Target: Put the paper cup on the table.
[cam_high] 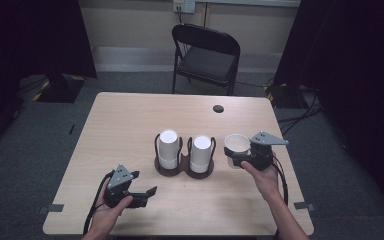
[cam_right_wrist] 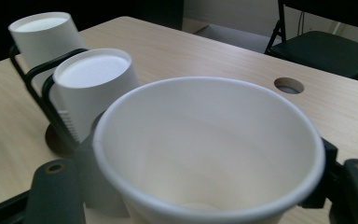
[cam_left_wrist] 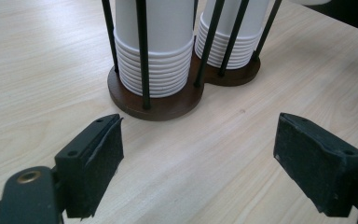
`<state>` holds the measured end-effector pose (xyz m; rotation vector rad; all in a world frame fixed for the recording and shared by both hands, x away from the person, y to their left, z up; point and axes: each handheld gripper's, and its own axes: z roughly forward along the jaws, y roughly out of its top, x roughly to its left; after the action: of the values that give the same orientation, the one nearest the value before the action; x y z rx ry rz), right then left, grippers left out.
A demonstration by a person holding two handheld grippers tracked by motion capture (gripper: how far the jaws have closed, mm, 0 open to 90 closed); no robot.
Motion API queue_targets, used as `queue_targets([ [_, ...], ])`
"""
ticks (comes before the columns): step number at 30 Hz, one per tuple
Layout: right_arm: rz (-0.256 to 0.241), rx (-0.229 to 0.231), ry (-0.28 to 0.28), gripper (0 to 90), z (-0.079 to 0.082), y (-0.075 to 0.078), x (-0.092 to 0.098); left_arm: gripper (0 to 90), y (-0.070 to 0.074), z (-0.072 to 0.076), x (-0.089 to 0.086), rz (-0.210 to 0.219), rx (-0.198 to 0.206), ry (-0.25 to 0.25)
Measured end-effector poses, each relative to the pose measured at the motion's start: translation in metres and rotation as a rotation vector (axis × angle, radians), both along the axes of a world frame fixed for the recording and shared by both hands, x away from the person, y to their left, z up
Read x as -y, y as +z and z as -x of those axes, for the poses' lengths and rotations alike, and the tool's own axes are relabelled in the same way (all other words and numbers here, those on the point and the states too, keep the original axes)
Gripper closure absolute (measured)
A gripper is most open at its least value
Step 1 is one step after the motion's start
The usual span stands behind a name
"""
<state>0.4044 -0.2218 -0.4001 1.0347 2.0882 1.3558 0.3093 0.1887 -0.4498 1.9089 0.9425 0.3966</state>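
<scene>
A dark double cup holder [cam_high: 184, 169] stands mid-table with two stacks of upside-down white paper cups, the left stack [cam_high: 169, 148] and the right stack [cam_high: 201, 152]. In the left gripper view the holder's brown base [cam_left_wrist: 158, 105] and ribbed cup rims [cam_left_wrist: 154, 70] lie just ahead of my left gripper [cam_left_wrist: 198, 156], which is open and empty near the table's front left [cam_high: 142, 187]. My right gripper [cam_high: 236, 156] is shut on a single upright white paper cup [cam_high: 237, 145], to the right of the holder. That cup's open mouth [cam_right_wrist: 209, 149] looms large in the right gripper view.
The wooden table [cam_high: 130, 115] has a round cable hole [cam_high: 218, 108] near its far edge. A black folding chair [cam_high: 205, 57] stands beyond the table. Tape marks sit at the front corners [cam_high: 55, 207]. Dark curtains flank both sides.
</scene>
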Motion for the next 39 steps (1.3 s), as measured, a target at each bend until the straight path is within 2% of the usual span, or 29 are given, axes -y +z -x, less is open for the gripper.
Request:
queue_targets([
  [3,-0.005,0.003,-0.018,25.7,-0.010,0.001,0.000,16.0,-0.002,-0.001,0.000,0.004,-0.008,0.004],
  [8,-0.017,0.013,-0.044,25.6,-0.023,0.003,-0.001,16.3,-0.001,-0.001,-0.001,0.005,0.004,0.008],
  [11,-0.053,0.028,-0.046,25.5,-0.029,0.006,0.001,16.3,-0.001,-0.001,0.000,-0.001,0.005,0.009],
  [12,-0.052,0.028,-0.055,25.5,-0.031,0.007,0.001,16.3,-0.001,-0.001,0.001,0.008,-0.001,0.014],
  [15,-0.045,0.026,-0.060,25.5,-0.037,0.006,-0.001,16.1,0.000,-0.001,0.001,-0.002,0.010,0.015],
  [17,-0.046,0.020,-0.070,25.5,-0.041,0.002,-0.002,16.1,0.000,-0.002,0.001,-0.006,0.012,0.022],
  [18,-0.046,0.012,-0.075,25.5,-0.043,0.000,-0.003,16.1,-0.001,-0.002,0.001,0.006,0.011,0.020],
  [24,-0.039,-0.013,-0.098,25.7,-0.058,-0.016,-0.005,16.4,-0.001,-0.007,0.005,0.004,0.016,-0.016],
  [27,-0.045,-0.029,-0.126,25.7,-0.067,-0.023,-0.001,16.6,-0.003,-0.006,0.007,0.001,0.004,-0.019],
  [30,-0.032,-0.040,-0.149,25.6,-0.075,-0.031,0.002,16.7,-0.002,-0.005,0.006,0.000,0.012,-0.012],
  [34,-0.045,-0.059,-0.167,25.5,-0.083,-0.039,0.006,16.9,-0.002,-0.004,0.004,-0.006,0.014,-0.005],
  [38,-0.036,-0.061,-0.177,25.6,-0.087,-0.045,0.002,16.9,-0.001,-0.003,0.004,0.000,0.013,-0.004],
  [39,-0.027,-0.048,-0.176,25.6,-0.088,-0.047,0.000,17.0,-0.001,-0.003,0.004,0.002,0.015,-0.006],
])
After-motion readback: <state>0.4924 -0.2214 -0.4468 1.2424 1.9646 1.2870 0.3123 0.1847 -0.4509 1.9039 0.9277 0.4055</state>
